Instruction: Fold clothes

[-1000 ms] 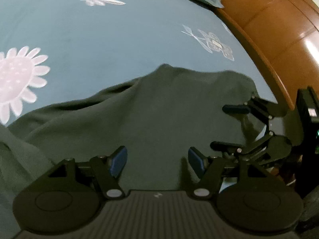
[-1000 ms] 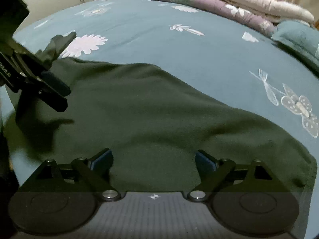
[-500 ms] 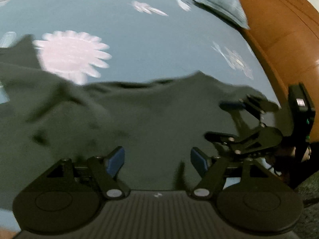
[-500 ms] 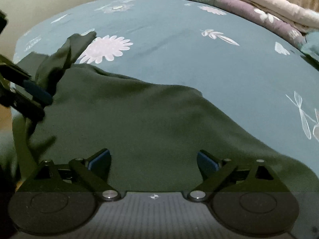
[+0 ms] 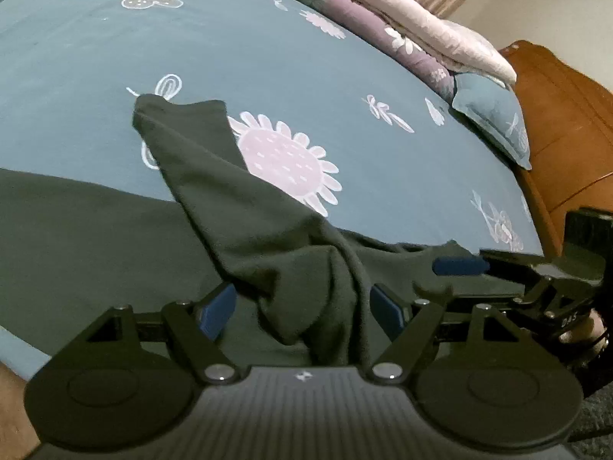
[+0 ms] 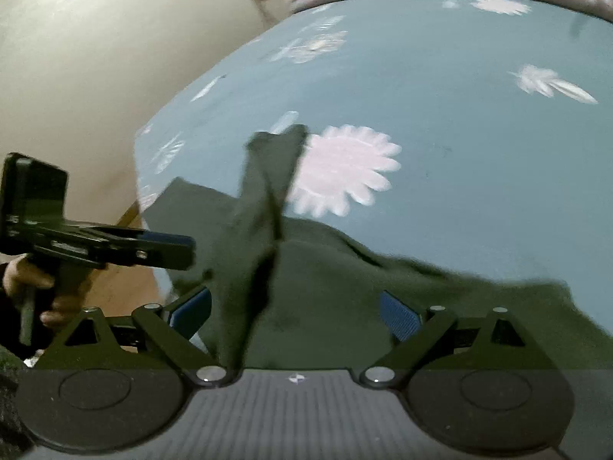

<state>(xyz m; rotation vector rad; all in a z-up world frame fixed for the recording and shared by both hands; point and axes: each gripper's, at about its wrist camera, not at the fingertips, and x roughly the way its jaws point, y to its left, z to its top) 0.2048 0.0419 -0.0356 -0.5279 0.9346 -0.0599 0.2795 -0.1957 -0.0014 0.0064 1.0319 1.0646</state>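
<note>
Two sets of black tongs with blue pads over a bed, dark green soft garment spread flat along near edge of teal bedsheet printed with white and pink flowers. One long strip of the garment, sleeve-like, runs up from between the tongs and out over the sheet, its tip lying beside the big pink daisy print. Left tongs jaws opening, bunched fold of the green cloth sits in the gap, pads not pressing on it. Right tongs spread wide in own view, the strip of cloth crosses close by its left pad, nothing clamped. Right tongs also seen from left wrist view at right edge, over the garment's far end. Left tongs seen side-on in right wrist view, a hand on its handle. Right wrist view is motion-blurred. Rolled purple and pink floral quilt along far side of bed, teal pillow by it, orange-brown wooden headboard at right. Beige wall past the bed corner
</note>
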